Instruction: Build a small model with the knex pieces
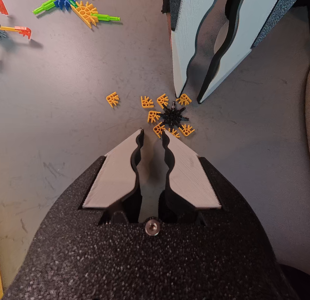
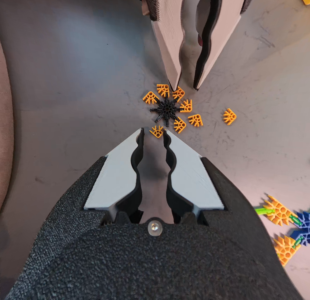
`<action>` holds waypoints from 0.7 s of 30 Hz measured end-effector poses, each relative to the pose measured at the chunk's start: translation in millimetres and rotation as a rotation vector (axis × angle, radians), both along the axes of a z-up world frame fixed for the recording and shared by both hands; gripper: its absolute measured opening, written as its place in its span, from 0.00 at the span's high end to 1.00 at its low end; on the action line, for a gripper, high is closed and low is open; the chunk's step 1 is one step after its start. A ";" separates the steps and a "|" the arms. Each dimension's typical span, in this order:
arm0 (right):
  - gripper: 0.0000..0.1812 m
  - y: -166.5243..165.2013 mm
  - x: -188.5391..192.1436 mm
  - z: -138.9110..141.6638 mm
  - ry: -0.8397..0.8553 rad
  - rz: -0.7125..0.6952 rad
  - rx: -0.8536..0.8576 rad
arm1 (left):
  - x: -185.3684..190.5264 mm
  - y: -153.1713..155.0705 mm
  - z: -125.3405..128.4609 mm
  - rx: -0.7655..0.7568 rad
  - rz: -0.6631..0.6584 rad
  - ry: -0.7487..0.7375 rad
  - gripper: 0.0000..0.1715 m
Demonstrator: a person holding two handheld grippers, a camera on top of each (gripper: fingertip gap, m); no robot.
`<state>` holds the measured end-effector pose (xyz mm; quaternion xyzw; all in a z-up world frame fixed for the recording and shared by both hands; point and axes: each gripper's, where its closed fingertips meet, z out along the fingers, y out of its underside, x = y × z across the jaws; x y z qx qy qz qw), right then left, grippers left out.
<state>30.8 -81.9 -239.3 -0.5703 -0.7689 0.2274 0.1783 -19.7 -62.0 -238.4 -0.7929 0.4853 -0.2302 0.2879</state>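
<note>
A black hub with short black spokes [image 1: 172, 115] lies on the grey table [image 1: 83, 107], with several small yellow connectors clipped on its spoke ends. My left gripper [image 1: 152, 130] is open and empty; its right fingertip rests by a yellow connector on the hub's near side [image 1: 157, 130]. My right gripper [image 2: 153, 130] is open, with a loose yellow connector [image 2: 157, 132] lying between its tips and touching one fingertip. The hub also shows in the right wrist view [image 2: 166, 109]. Each gripper shows opposite the other, the left [image 2: 185, 89] and the right [image 1: 188, 99].
Two loose yellow connectors [image 1: 112, 99] [image 1: 146, 102] lie left of the hub. A built piece of blue, yellow and green parts [image 1: 67, 1] and a red part [image 1: 23, 31] lie at the far left. A brown curved edge [image 1: 307, 107] borders the table. Tip to tip, the grippers are about 6 centimeters apart.
</note>
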 end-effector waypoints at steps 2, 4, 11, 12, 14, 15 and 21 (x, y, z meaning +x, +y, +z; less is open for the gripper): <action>0.89 -2.4 -2.3 0.1 0.021 0.034 0.016 | 0.2 -0.3 0.5 0.004 -0.002 0.001 0.87; 0.88 1.4 -1.3 -0.5 0.011 0.003 0.009 | 0.1 -0.1 2.1 0.010 -0.002 0.000 0.87; 0.89 0.4 -4.3 -2.6 -0.016 -0.042 -0.008 | 6.1 -2.3 9.6 0.013 -0.014 -0.038 0.87; 0.91 -0.3 -4.6 -2.5 -0.015 -0.036 -0.008 | 8.9 -3.8 10.4 0.011 -0.022 -0.047 0.87; 0.92 -1.6 -3.9 -2.4 -0.010 -0.020 -0.010 | 15.9 -8.5 11.4 0.003 -0.046 -0.059 0.87; 0.92 -0.9 -2.6 -2.4 -0.010 -0.013 -0.005 | 18.7 -10.8 10.8 0.001 -0.057 -0.056 0.87; 0.93 4.1 1.3 11.0 0.080 0.066 0.022 | 22.8 -19.0 1.1 -0.015 -0.094 -0.004 0.88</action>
